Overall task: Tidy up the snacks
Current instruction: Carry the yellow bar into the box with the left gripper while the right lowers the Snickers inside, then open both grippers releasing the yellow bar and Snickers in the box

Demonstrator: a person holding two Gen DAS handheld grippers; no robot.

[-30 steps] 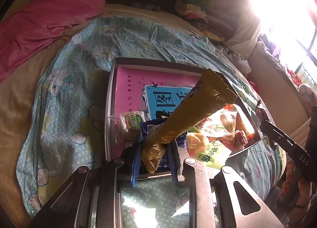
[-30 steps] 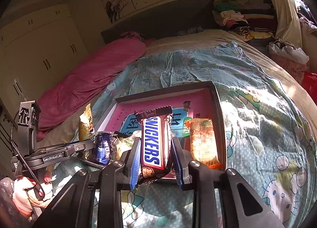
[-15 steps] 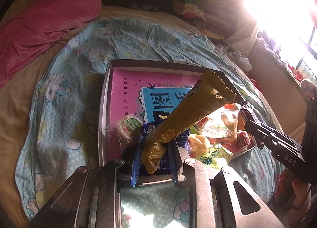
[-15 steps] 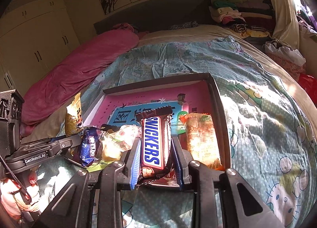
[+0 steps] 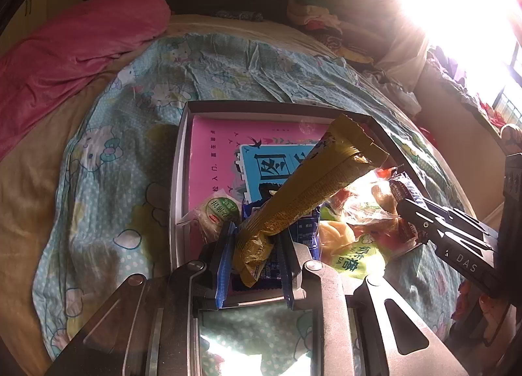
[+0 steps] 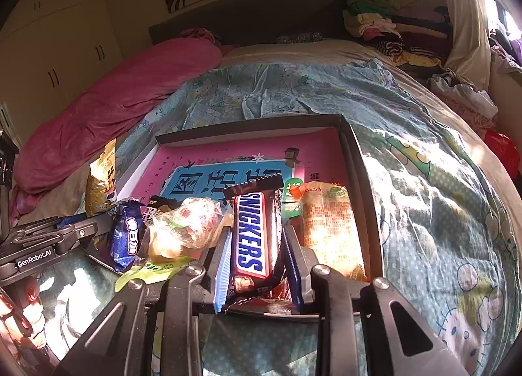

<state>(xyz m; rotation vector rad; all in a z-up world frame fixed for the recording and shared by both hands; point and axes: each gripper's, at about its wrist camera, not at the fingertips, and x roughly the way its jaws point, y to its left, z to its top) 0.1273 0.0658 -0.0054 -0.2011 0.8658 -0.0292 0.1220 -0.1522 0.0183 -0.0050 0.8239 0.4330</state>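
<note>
Left gripper (image 5: 254, 255) pinches a light, crinkly yellow packet (image 5: 313, 186) by its tail; right gripper (image 6: 257, 265) clamps a stiff, slick Snickers (image 6: 253, 232) mid-length, both over the tray (image 6: 359, 160)

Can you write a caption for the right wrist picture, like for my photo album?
Right gripper clamps a Snickers bar over the snack-filled tray on a cartoon-print bedspread.

Pink blanket (image 6: 107, 108) beside cartoon-print quilt (image 6: 424, 186); clothes pile (image 6: 391, 23) behind.

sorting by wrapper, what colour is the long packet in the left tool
Golden yellow packet, clearest in the left wrist view.
</note>
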